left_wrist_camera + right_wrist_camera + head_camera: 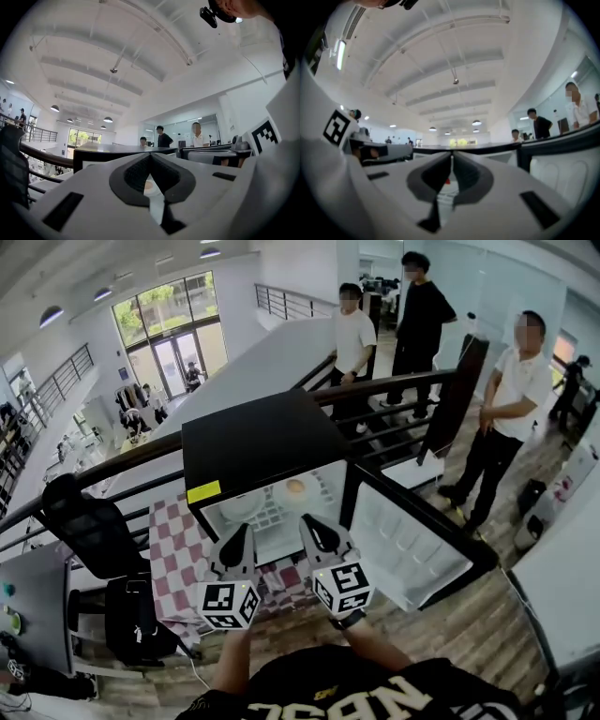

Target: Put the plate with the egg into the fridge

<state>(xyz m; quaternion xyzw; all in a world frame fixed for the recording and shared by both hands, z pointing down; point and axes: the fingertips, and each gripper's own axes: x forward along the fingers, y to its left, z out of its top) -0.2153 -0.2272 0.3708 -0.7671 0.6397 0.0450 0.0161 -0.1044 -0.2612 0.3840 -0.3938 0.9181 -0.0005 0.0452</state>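
The plate with the egg [295,487] is inside the fridge [253,442], towards the back right of the white wire shelf [272,518]; the plate is round and white, and the egg on it is a small tan oval; a second pale round dish [242,506] sits to its left on the same shelf, too washed out to name more closely. The fridge is a small, boxy unit with a smooth black shell and a bright white interior; a yellow label [203,491] is stuck at its upper left front corner; its door [408,540] hangs wide open to the right, showing a moulded white liner inside a black frame. The fridge stands on a bench covered by a red-and-white checked cloth [178,549].

In front of the opening, the left gripper [247,530] and the right gripper [307,521] are held side by side, apart from the fridge; each one's ribbed dark fingers are pressed together with nothing between them.

Beyond the fridge runs a dark railing [394,385]; three people [511,390] stand behind it on a wood-plank floor.
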